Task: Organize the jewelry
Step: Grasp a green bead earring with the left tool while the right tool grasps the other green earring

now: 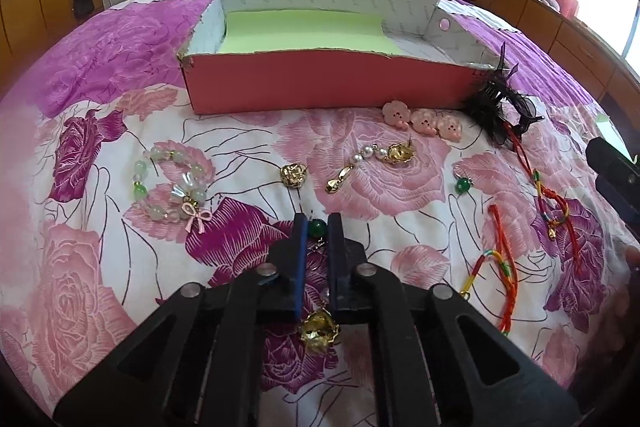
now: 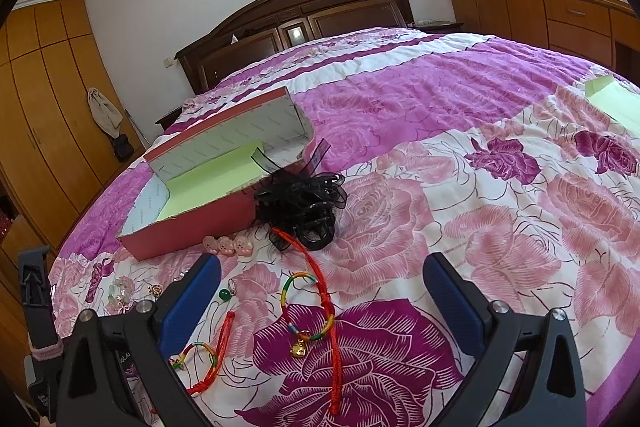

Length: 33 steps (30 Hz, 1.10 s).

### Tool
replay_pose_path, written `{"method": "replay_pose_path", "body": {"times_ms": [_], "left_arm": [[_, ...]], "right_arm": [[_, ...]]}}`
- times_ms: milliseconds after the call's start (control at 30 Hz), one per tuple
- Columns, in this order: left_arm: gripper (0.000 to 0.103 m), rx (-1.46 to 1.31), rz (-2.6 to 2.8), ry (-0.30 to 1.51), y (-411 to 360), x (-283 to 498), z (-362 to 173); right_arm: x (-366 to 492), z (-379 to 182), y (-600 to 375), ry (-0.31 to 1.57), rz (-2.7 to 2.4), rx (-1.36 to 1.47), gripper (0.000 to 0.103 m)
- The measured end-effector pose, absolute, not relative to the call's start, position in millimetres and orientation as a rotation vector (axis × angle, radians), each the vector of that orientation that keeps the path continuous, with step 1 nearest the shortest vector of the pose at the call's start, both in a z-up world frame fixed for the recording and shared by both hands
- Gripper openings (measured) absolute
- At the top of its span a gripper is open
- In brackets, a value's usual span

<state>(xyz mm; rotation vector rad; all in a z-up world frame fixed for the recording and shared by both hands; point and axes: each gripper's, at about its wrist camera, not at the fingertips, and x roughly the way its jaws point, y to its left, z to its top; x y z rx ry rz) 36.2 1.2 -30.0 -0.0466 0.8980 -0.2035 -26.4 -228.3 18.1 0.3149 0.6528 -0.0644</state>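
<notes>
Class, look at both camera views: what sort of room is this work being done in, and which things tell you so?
Very likely a home bedroom: a bed with a floral quilt, a dark wooden headboard against the wall, and a tall wooden wardrobe beside it.

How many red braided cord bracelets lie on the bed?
2. One cord bracelet with gold charm lies ahead of the open right tongs; a shorter cord bracelet lies to its left. Others may be hidden.
</notes>
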Motion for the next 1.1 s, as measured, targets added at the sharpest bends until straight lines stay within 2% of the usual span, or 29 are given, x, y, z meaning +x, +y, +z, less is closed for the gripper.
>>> {"method": "replay_pose_path", "body": {"times_ms": [267,433,533,600,800,1100], "left_arm": [[0.001,-0.064,-0.206,0.851,13.1,28.4,-11.0],[0.001,-0.048,-0.198,0.812,18.5,26.8,-2.1],[0.001,-0.070,-0.188,0.810,23.3,29.9,-2.4],[0.001,-0.082,-0.186,0.810,27.6,32.3,-2.2],[0.001,-0.116,-0.182,0.811,35.6,33.5,-2.9],[0.001,-0.116,-0.206,0.834,32.0,35.4,-12.9]], "right_arm": [[-27.1,30.2,-210.6,0.655,-0.044,0.231,0.103],[-23.2,38.7,-187.0,0.658,0.012,0.169,0.098],[-17.1,39.5,-171.9,0.682,0.046,0.138,0.090],[-10.7,36.9,-162.7,0.715,0.085,0.118,0.075],[10.1,15.2,-144.8,0.842,0.137,0.091,0.043],[28.5,-11.9,-139.3,0.968,0.155,0.099,0.040]]}}
